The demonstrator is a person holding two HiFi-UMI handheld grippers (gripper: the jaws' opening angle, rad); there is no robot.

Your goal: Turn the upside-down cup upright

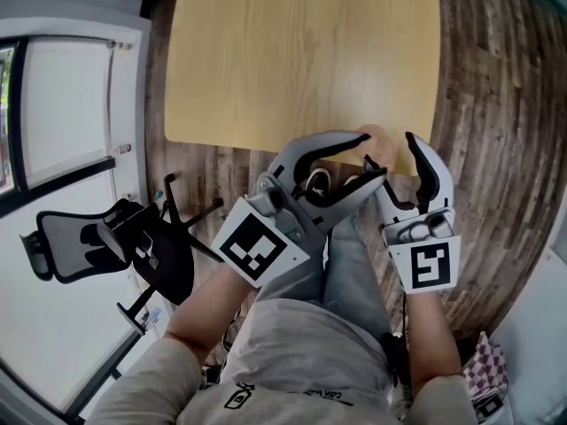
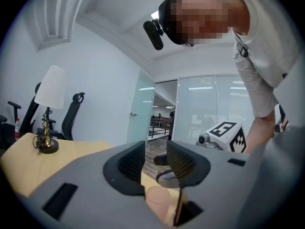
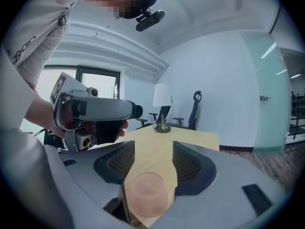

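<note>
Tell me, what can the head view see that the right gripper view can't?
Only the head view shows the person's shoes and grey trousers. Only the right gripper view shows the white lamp and the frosted glass door. Both show the pink cup on the wooden table.

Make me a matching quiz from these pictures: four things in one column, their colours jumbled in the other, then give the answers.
Things:
1. cup
2. lamp shade
3. chair
4. table

Colours:
a. black
b. light wood
c. pale pink
d. white

Pairs: 1-c, 2-d, 3-a, 4-b
</note>
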